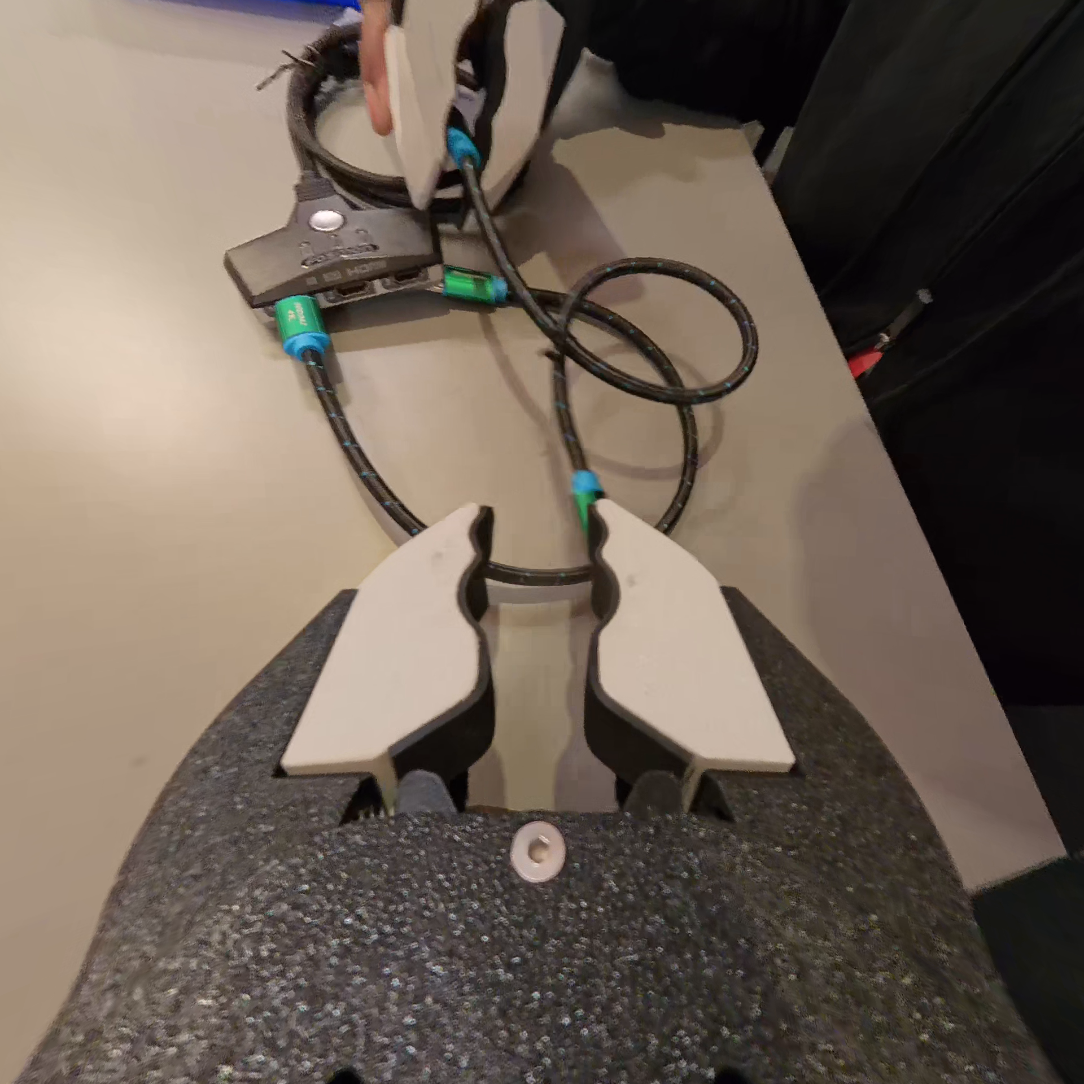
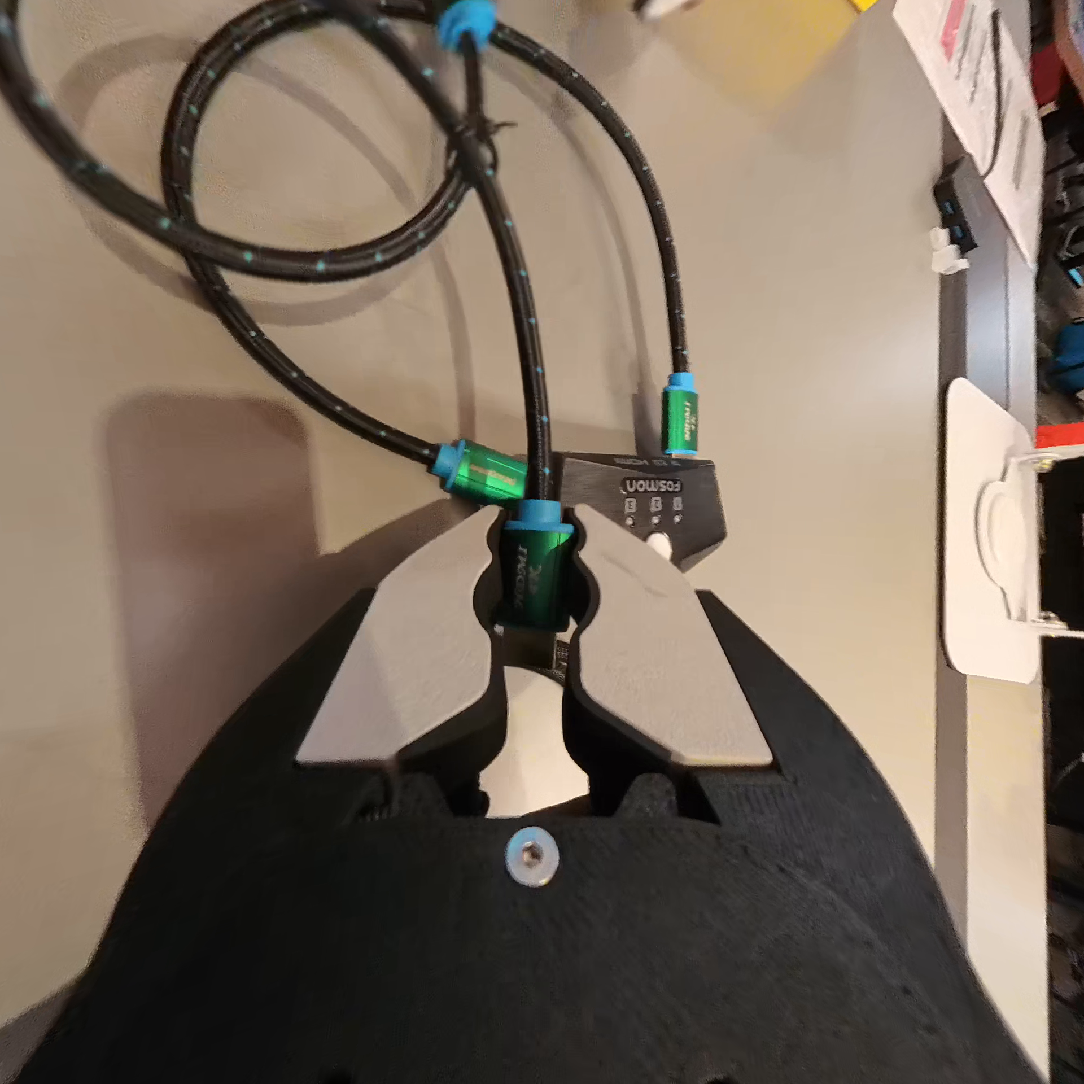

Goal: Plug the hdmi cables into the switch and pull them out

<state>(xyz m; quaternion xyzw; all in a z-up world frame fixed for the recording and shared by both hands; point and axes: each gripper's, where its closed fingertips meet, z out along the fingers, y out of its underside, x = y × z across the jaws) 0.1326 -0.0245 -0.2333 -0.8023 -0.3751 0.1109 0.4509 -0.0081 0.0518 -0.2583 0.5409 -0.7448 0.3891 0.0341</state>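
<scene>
The black HDMI switch [image 1: 334, 252] lies on the beige table [image 1: 146, 469]. One green plug [image 1: 296, 319] sits in its left port. A second green plug [image 1: 469, 287] lies at the switch's right end, outside the port. My right gripper [image 1: 463, 146] hovers beyond the switch, shut on a third green plug [image 2: 537, 575] whose metal end points toward the camera. My left gripper [image 1: 542, 516] is open, with a fourth green plug [image 1: 583, 504] right beside its right fingertip. The switch [image 2: 645, 498] lies just beyond my right gripper [image 2: 534, 528].
The braided black cables [image 1: 674, 375] loop over the table between the grippers. The switch's own cable [image 1: 317, 146] coils behind it, beside a person's hand [image 1: 375, 76]. The table's edge [image 1: 880, 440] runs along the right. A white holder [image 2: 991, 539] and clutter lie past it. One gripper's finger ends stand about 15 cm off the other's.
</scene>
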